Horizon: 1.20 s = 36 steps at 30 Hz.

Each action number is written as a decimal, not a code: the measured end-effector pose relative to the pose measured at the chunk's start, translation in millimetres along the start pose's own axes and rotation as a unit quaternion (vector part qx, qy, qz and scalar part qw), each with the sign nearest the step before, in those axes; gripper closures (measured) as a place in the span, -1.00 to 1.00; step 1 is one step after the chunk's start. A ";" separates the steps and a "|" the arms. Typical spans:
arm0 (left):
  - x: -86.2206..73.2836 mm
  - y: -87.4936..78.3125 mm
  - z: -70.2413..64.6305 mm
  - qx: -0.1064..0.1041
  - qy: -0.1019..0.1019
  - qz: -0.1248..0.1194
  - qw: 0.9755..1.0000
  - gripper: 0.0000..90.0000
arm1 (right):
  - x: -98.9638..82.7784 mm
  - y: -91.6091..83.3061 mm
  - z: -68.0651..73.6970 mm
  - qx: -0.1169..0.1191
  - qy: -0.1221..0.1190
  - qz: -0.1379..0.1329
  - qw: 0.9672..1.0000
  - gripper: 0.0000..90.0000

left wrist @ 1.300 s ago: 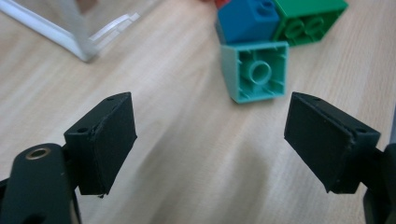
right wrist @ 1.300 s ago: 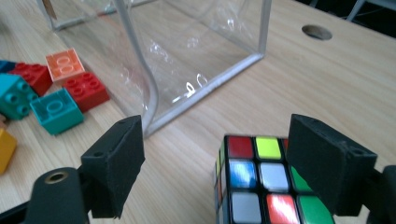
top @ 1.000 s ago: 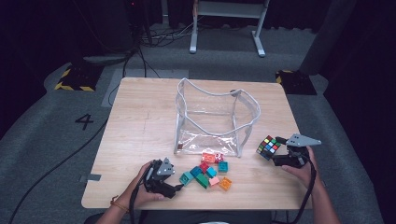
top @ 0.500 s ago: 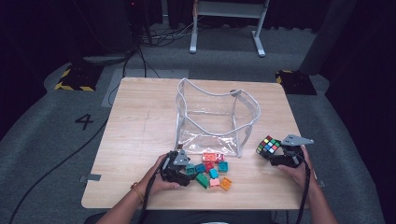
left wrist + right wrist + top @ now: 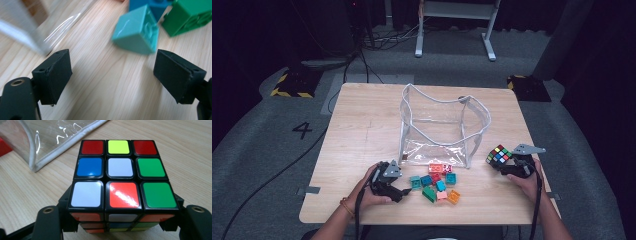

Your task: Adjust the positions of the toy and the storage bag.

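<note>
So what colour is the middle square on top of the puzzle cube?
White, clearest in the right gripper view: puzzle cube.

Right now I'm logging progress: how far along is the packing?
Nothing done: the clear bag holds nothing. In hand: the right gripper has been closing its jaws around the puzzle cube; the left gripper has been opening, nothing between its jaws. Left: the loose bricks on the table.

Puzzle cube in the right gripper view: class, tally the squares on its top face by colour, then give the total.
Red squares: 2
Orange squares: 1
Yellow squares: 1
Blue squares: 1
White squares: 2
Green squares: 2
Total on the puzzle cube top face: 9
</note>
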<state>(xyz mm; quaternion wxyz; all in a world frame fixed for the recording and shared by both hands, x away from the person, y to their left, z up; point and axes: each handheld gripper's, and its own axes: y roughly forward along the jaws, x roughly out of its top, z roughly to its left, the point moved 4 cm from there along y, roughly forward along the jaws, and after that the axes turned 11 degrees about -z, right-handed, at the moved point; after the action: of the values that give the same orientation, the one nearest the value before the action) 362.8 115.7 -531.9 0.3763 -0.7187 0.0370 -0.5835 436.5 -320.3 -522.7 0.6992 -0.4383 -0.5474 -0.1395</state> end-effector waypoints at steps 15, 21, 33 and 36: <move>-22.9 -32.8 18.7 0.024 -0.018 0.000 1.000 -0.67 | 59.3 -26.2 -5.7 0.022 -0.010 -0.062 0.998 -0.25; -21.2 -30.4 20.4 0.033 -0.023 0.001 0.999 -0.67 | 92.6 -37.9 -5.7 0.011 -0.025 -0.085 0.996 -0.25; -20.9 -30.3 20.8 0.037 -0.024 0.002 0.999 -0.67 | 170.2 -56.2 -8.0 0.036 -0.052 -0.128 0.990 -0.25; -21.0 -30.1 20.6 0.036 -0.025 0.002 0.999 -0.67 | 188.0 -56.0 -2.7 0.050 -0.063 -0.140 0.987 -0.25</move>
<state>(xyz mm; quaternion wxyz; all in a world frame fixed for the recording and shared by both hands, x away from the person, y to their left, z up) 362.4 157.8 -532.0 0.4036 -0.7192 0.0081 -0.5655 468.5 -301.2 -330.1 0.6575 -0.3298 -0.6529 -0.1808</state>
